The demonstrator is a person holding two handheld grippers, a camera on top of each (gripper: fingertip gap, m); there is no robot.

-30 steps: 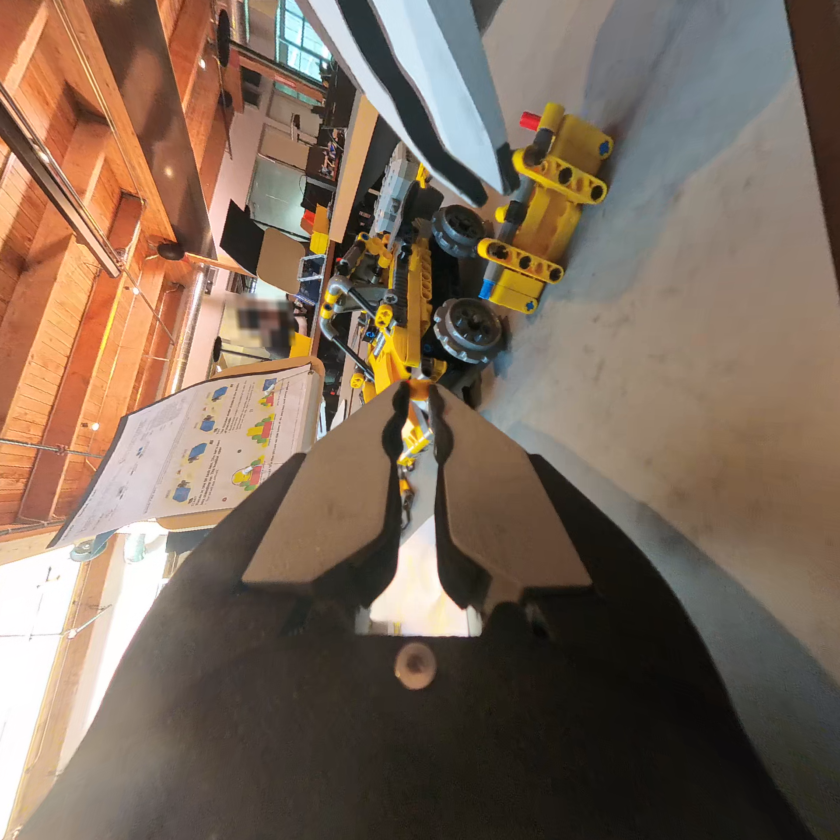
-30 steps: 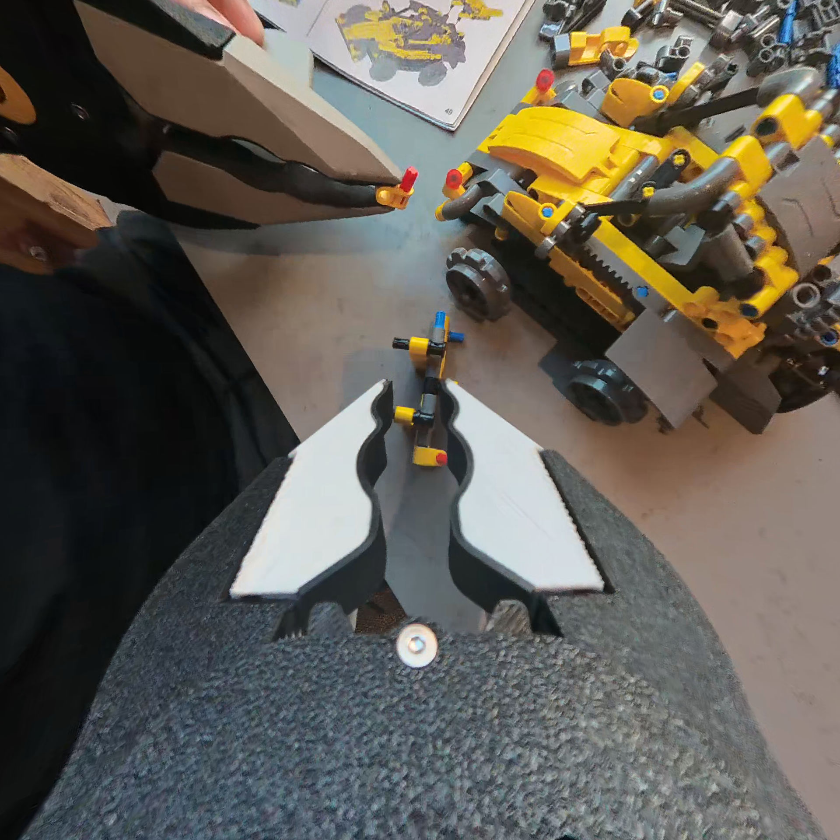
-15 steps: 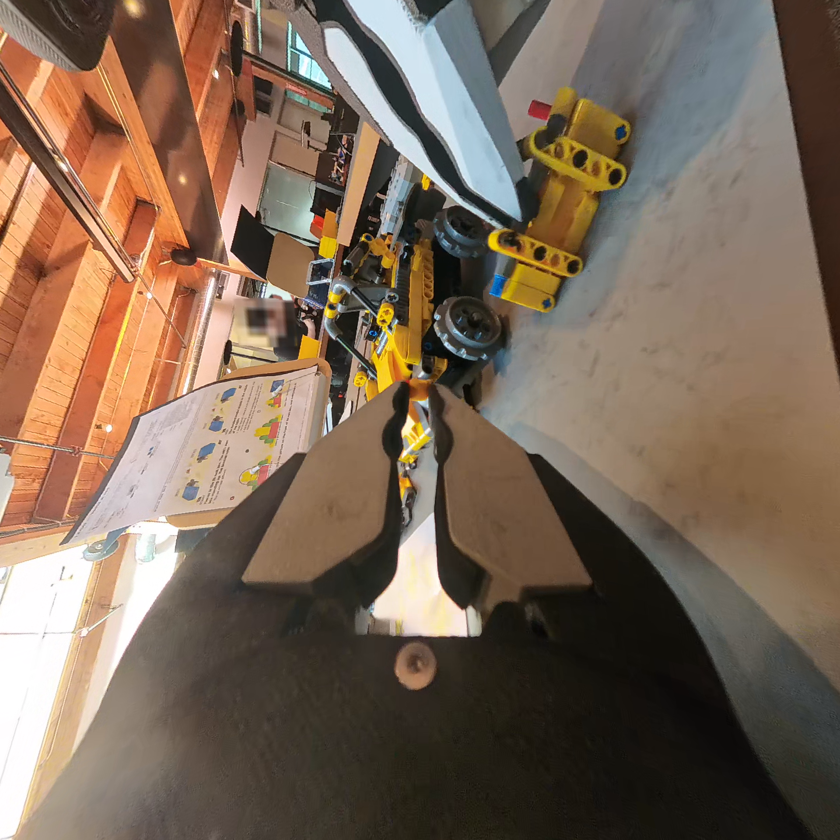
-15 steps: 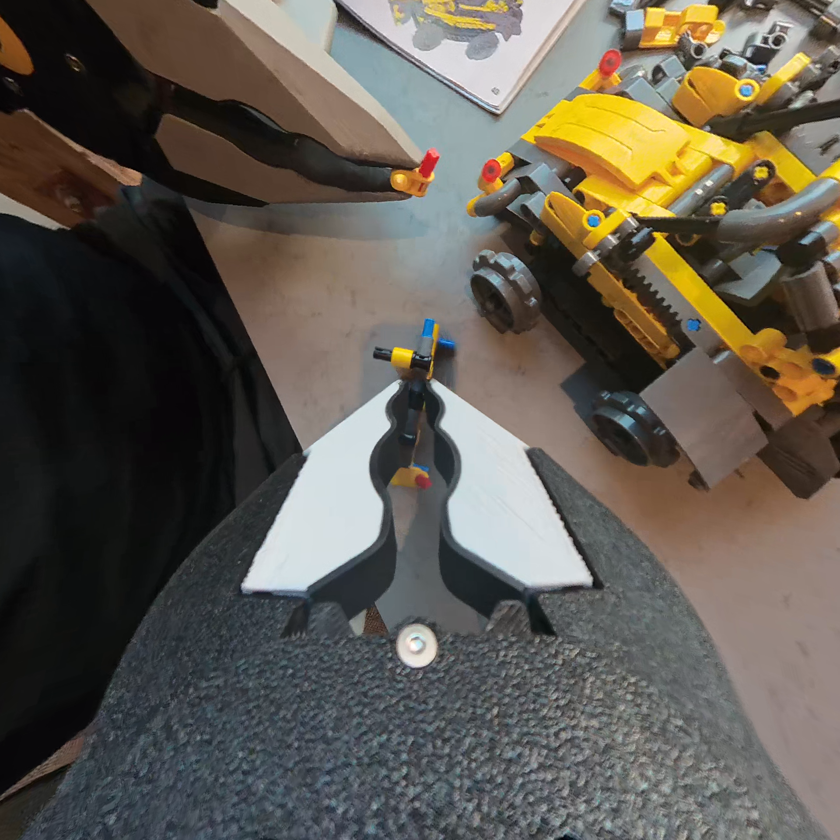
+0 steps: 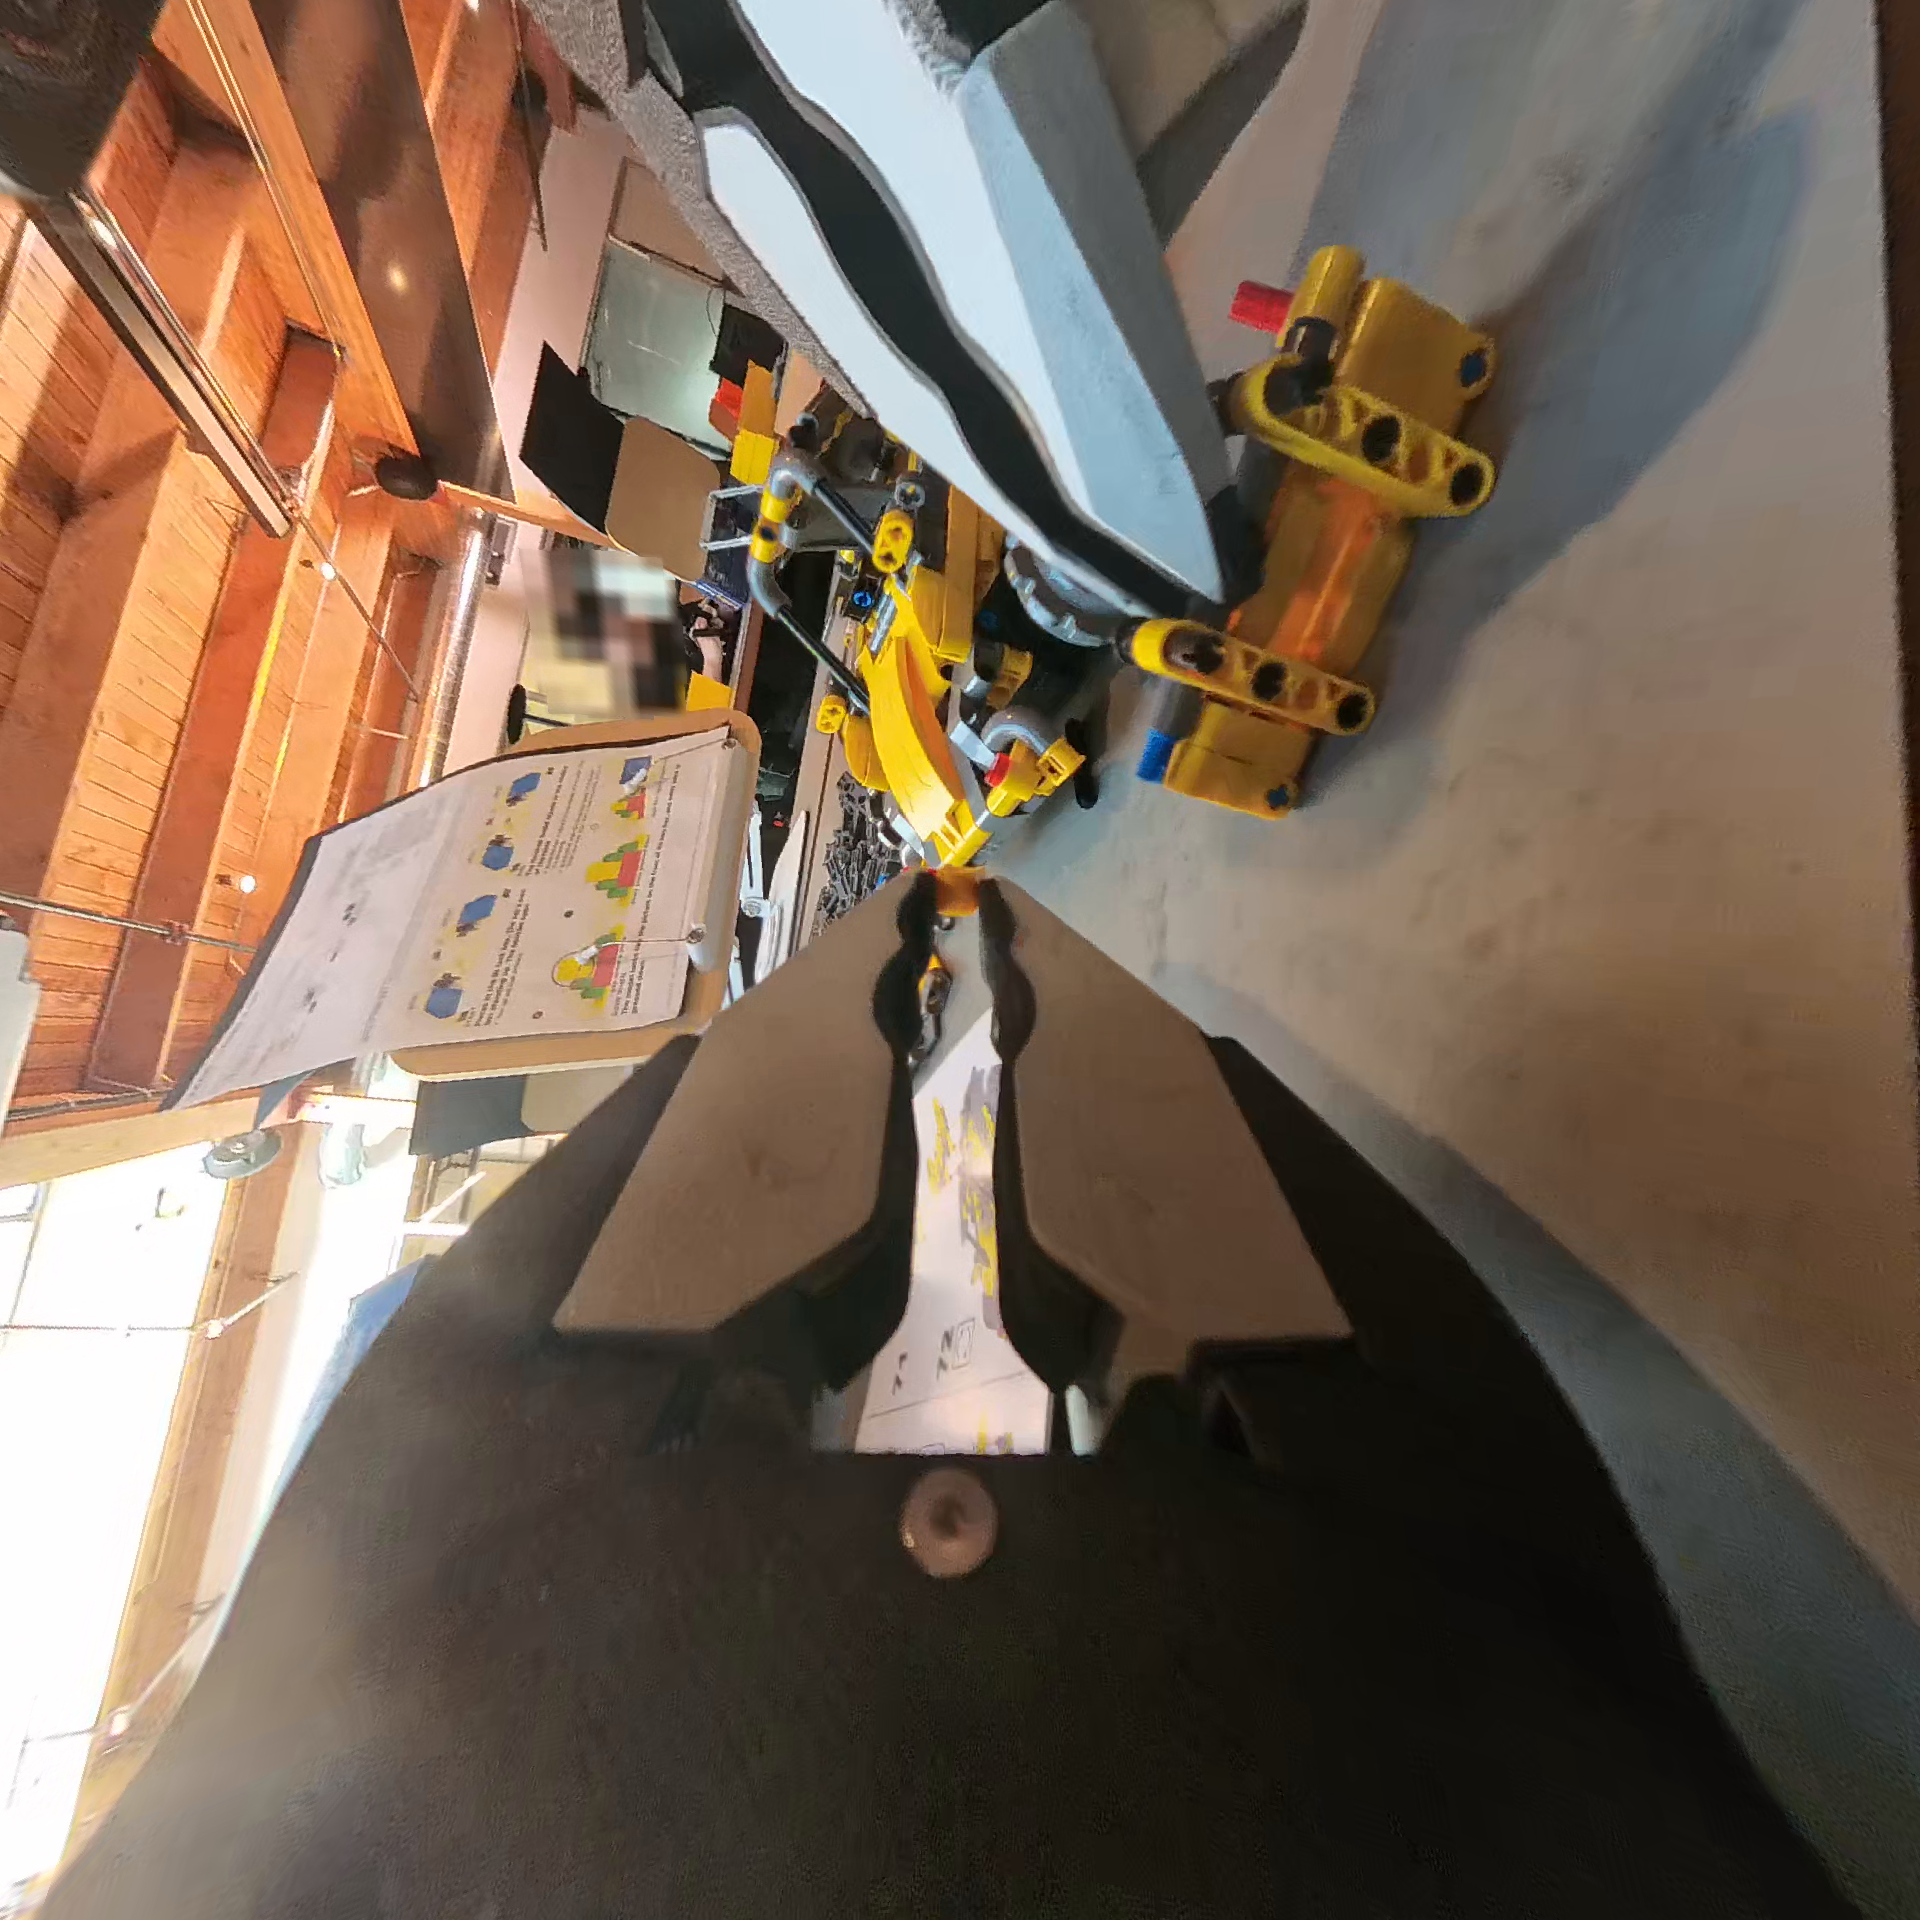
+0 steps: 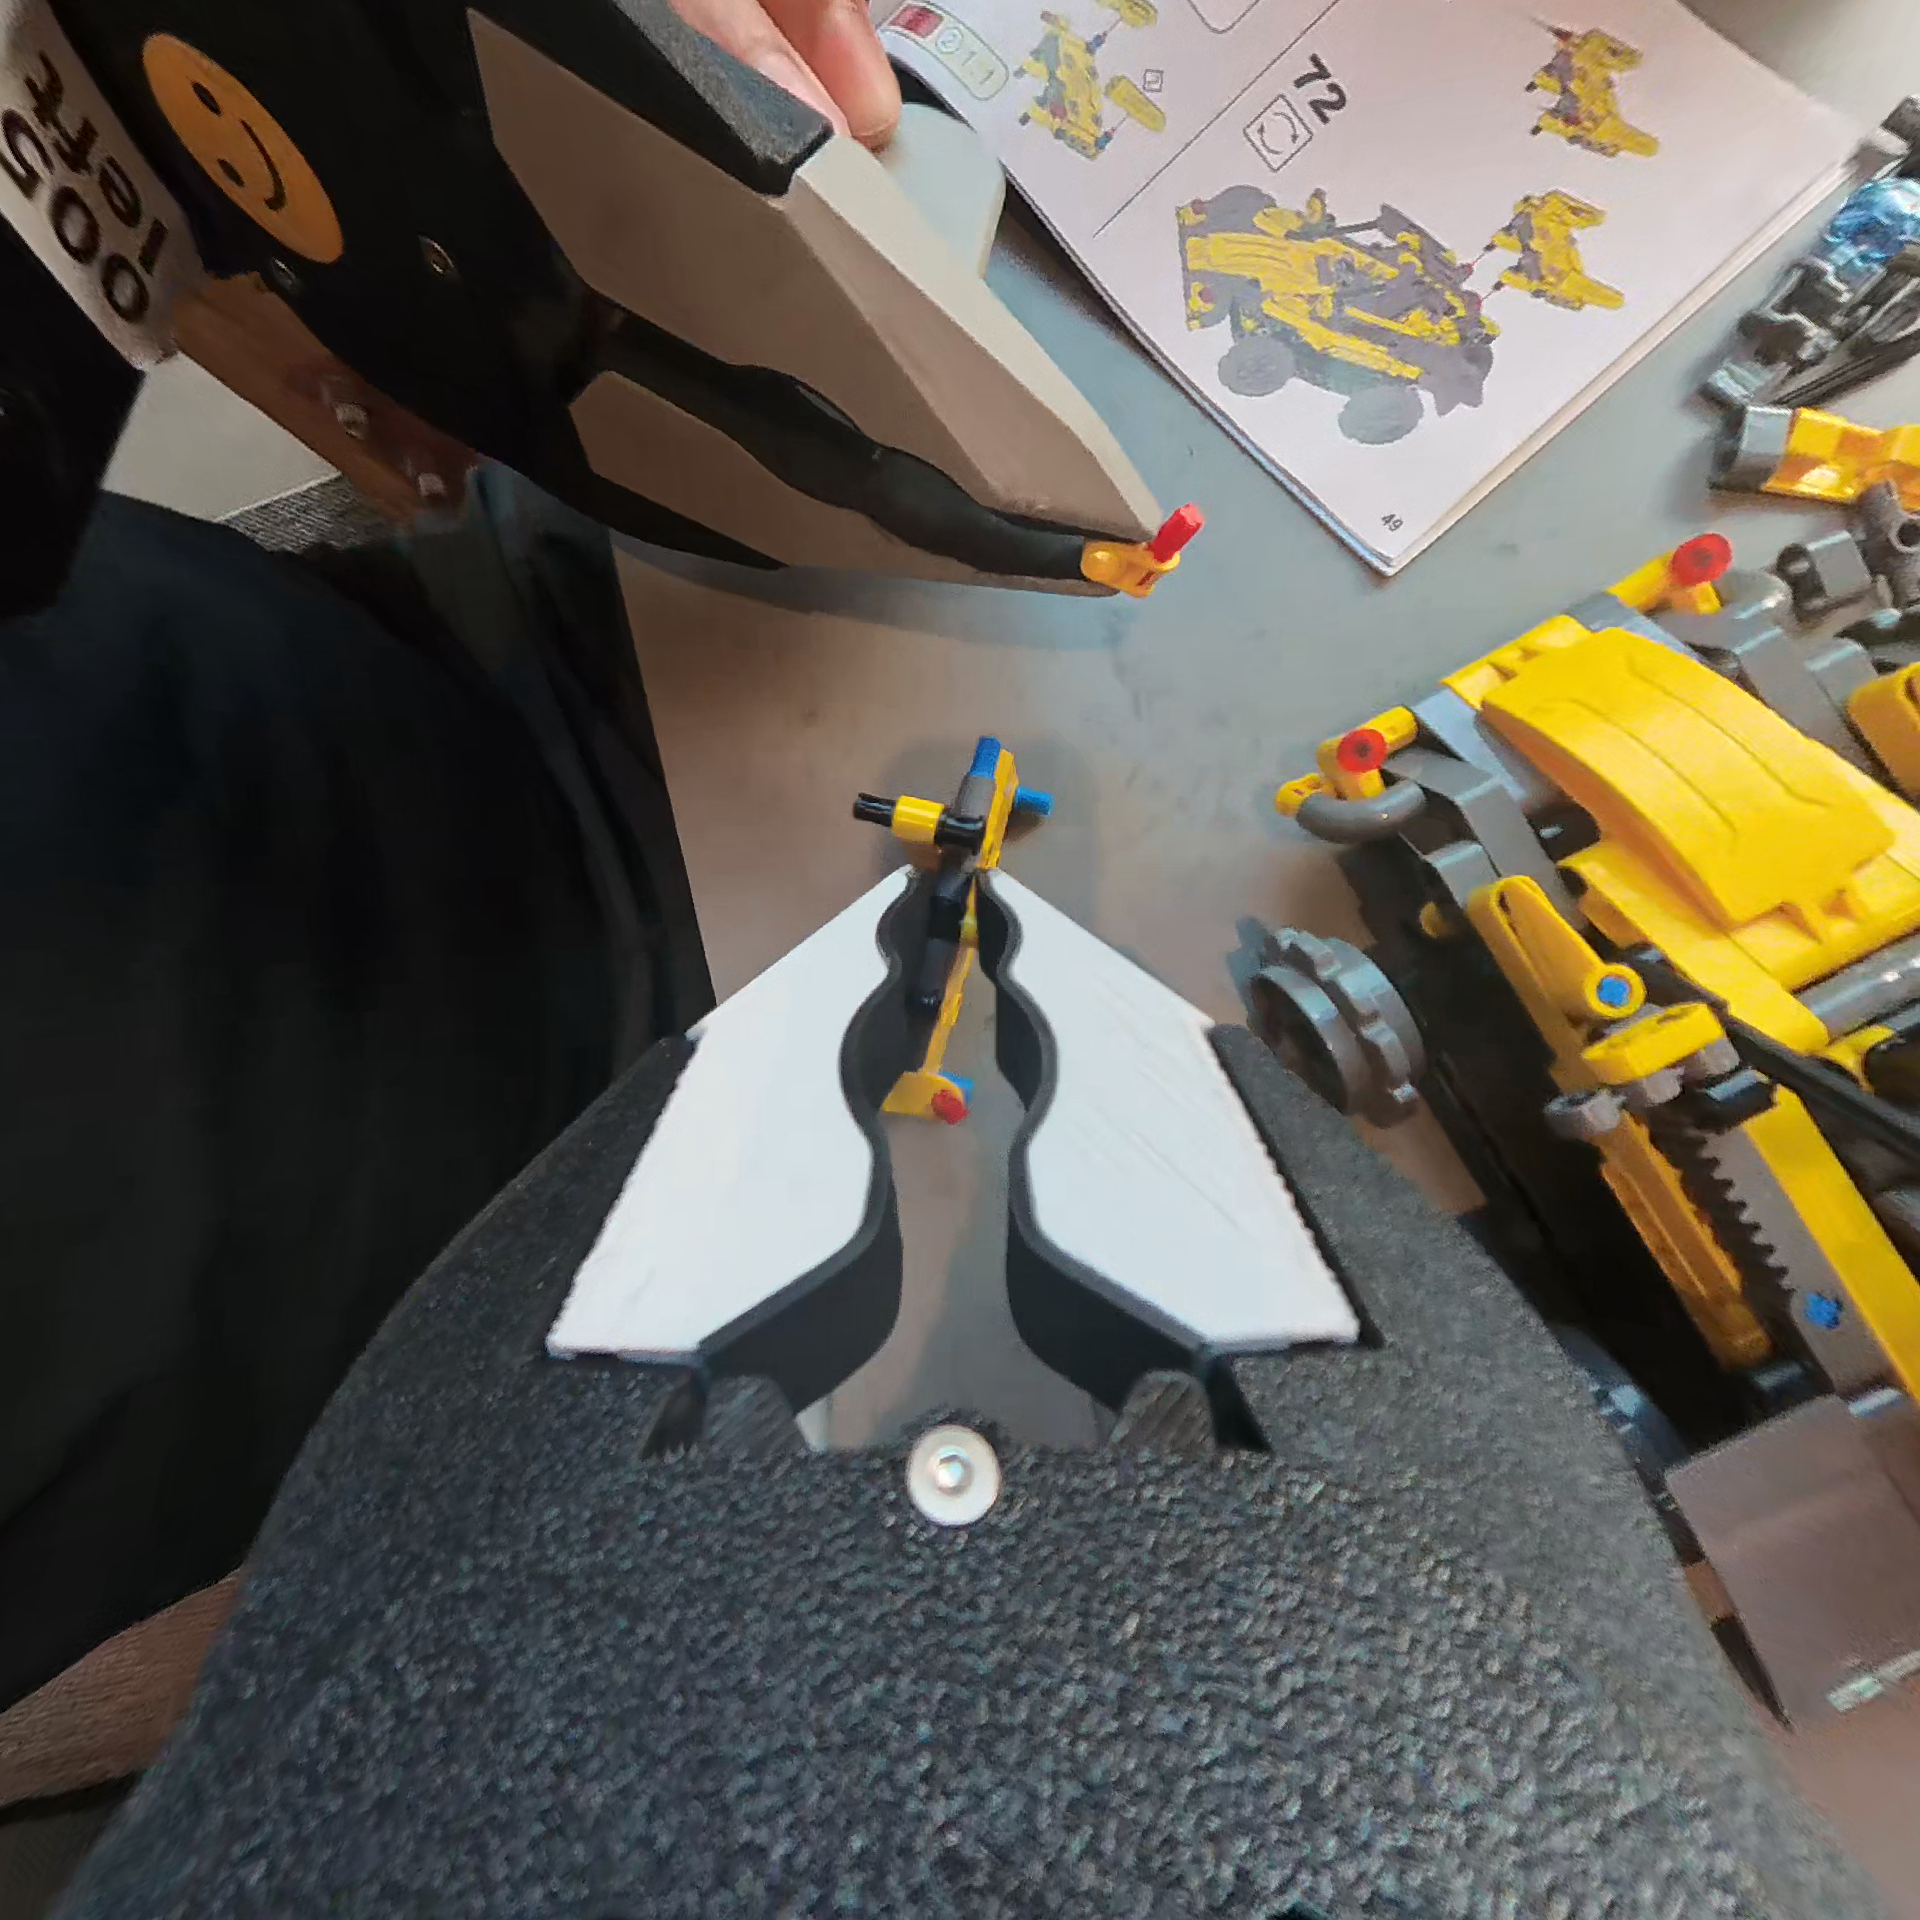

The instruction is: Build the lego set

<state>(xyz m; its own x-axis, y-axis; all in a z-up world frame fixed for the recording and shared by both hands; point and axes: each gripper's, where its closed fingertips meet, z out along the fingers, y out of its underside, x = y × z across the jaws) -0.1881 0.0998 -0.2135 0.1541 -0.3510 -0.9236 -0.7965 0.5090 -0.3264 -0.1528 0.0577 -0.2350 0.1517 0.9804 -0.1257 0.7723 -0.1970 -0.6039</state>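
My left gripper is shut on a small yellow connector with a red pin. It also shows in the right wrist view, holding that connector above the grey table. My right gripper is shut on a small yellow, black and blue brick subassembly low over the table. The left wrist view shows the right gripper from the side, with the subassembly at its tips. The connector is a short way from the subassembly.
A large yellow and grey brick vehicle stands to the right, also in the left wrist view. An open instruction booklet lies behind. Loose dark parts lie at the far right. A printed sheet on a stand is beyond. Some 6 cm of space lies between my two pairs of fingers.
My right gripper moved forward over the subassembly and closed on it. The left gripper kept its connector and now sits closer to the subassembly.
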